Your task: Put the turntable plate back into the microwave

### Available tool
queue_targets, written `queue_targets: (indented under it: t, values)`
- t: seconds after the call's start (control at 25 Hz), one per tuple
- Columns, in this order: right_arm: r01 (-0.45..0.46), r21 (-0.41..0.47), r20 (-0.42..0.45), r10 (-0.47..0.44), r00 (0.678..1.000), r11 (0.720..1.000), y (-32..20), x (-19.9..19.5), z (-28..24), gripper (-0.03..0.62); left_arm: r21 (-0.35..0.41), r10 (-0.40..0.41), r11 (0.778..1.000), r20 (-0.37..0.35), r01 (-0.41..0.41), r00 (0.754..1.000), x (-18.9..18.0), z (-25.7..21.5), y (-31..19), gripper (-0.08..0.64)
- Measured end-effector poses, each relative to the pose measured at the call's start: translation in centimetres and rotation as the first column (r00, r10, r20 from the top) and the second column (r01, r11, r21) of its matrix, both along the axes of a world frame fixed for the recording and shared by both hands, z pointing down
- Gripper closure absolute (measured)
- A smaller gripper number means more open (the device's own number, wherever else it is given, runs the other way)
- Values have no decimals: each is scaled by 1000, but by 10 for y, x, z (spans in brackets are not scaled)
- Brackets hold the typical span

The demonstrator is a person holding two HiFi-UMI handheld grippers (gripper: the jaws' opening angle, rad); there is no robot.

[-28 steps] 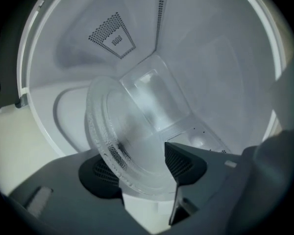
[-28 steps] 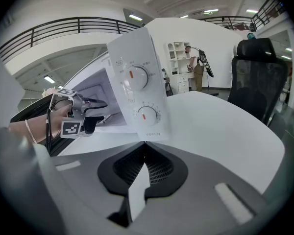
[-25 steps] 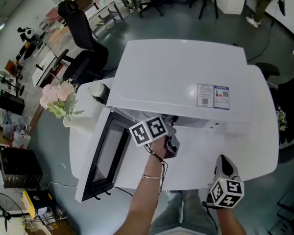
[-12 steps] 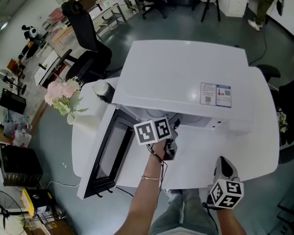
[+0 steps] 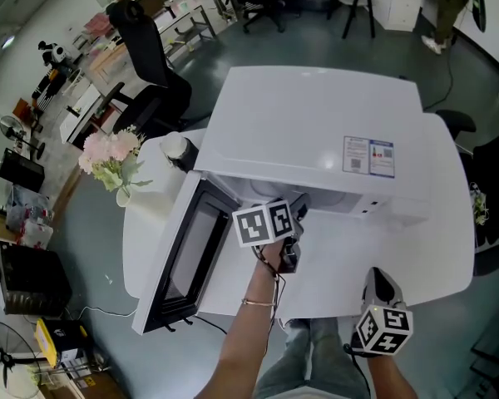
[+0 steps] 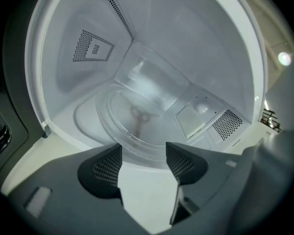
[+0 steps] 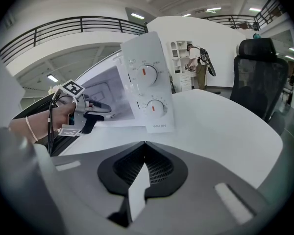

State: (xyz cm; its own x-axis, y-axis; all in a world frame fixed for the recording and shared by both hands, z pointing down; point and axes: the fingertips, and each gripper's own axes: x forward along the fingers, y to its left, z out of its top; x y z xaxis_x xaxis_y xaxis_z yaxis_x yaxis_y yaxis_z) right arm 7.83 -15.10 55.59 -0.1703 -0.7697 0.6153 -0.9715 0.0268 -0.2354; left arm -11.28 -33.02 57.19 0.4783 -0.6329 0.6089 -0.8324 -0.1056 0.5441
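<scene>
Left gripper view — plate (image 6: 137,126) edge between parted jaws (in microwave (image 6: 196,28)).

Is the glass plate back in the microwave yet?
Nearly. Done: the glass plate lies inside the microwave. In hand: nothing; the left claw is open at the plate's rim, and the right claw is shut and empty. Left, probably: draw the claw out; the door stands open.

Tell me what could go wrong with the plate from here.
The near rim of the glass turntable plate lies between the open left tongs; drawing back askew might drag it out of the microwave. Whether it sits squarely on the hub seen through it is unclear, so it may rock.
</scene>
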Motion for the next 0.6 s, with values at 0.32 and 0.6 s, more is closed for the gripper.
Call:
queue_targets:
  t: [0.32, 0.6]
  values:
    - [3, -7, 3, -3, 1000, 1000, 7, -6, 1, 581, 40, -1, 999, 21, 0, 1000, -4, -7, 1, 293]
    - [8, 6, 2, -8, 1000, 1000, 7, -11, -6, 581, 69, -11, 998, 33, 9, 999, -7, -20, 2, 296]
